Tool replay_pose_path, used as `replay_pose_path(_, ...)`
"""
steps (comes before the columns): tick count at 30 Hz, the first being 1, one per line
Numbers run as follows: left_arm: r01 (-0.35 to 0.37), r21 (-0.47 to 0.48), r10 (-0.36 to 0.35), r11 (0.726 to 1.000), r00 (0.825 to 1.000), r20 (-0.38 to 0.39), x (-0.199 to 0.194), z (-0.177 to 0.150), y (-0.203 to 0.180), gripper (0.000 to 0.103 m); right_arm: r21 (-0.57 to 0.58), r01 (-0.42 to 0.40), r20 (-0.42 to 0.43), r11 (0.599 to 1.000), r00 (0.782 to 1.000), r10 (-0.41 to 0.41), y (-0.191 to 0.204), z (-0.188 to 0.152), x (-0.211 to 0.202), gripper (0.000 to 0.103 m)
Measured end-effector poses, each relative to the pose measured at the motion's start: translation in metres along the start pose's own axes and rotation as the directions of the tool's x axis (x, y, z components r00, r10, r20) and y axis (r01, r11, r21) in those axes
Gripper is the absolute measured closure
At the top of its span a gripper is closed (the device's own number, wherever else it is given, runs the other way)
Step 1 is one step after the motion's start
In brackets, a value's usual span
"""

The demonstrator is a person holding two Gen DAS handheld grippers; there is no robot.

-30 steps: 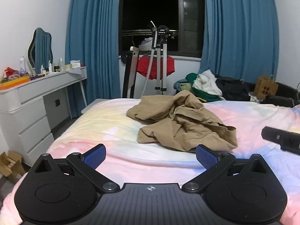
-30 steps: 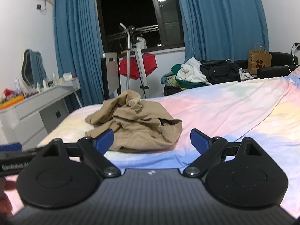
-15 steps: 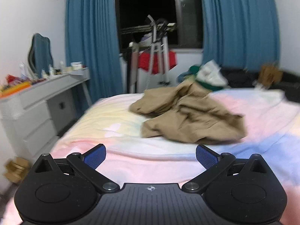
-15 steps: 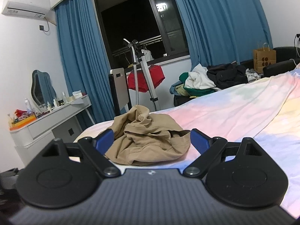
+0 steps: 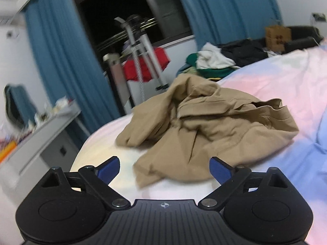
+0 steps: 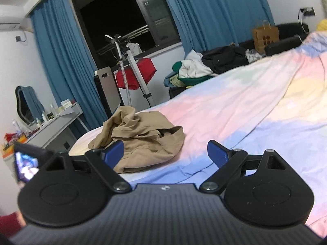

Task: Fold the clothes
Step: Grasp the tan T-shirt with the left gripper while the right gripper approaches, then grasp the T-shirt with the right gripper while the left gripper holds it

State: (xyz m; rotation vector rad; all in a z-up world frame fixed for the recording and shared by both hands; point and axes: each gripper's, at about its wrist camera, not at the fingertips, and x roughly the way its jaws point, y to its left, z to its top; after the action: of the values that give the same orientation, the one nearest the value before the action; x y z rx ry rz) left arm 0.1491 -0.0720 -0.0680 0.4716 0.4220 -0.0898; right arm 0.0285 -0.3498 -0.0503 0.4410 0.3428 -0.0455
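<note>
Centrally in the left view, crumpled garment (image 5: 206, 130) lies on the bed (image 5: 286, 85), seemingly untouched though blurred; left gripper (image 5: 164, 168) and right gripper (image 6: 165, 155) both spread, empty.

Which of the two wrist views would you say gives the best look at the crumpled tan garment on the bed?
The left wrist view: the tan garment fills the middle, unobstructed though slightly blurred. The right wrist view shows it smaller, off to the left, partly hidden behind a blue fingertip.
</note>
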Motion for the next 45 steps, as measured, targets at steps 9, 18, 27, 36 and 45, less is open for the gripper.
replay_pose_path(9, 0.052, 0.055, -0.057, 0.997, 0.994, 0.092, 0.066, 0.036, -0.031, 0.021, 0.098, 0.033, -0.036, 0.995, 0.999, -0.03, -0.023, -0.007, 0.032, 0.013)
replay_pose_path(18, 0.143, -0.079, -0.127, 0.987, 0.975, 0.184, 0.084, 0.062, -0.021, 0.094, 0.11, 0.054, -0.082, 0.992, 0.996, -0.045, -0.035, -0.02, 0.061, 0.013)
replay_pose_path(27, 0.229, -0.107, -0.205, 0.968, 0.959, 0.195, -0.006, 0.088, 0.021, 0.1, 0.041, 0.034, -0.041, 0.999, 0.999, -0.032, -0.022, -0.019, 0.062, 0.013)
replay_pose_path(36, 0.311, -0.218, -0.256, 0.925, 0.935, 0.247, -0.134, 0.067, 0.083, 0.101, 0.009, -0.075, -0.029, 0.997, 0.997, 0.075, 0.002, -0.019, 0.044, 0.013)
replay_pose_path(45, 0.313, -0.361, -0.221, 0.879, 0.936, 0.274, -0.165, -0.001, 0.126, 0.101, -0.049, -0.139, -0.159, 0.989, 0.979, 0.129, 0.04, -0.051, 0.042, 0.013)
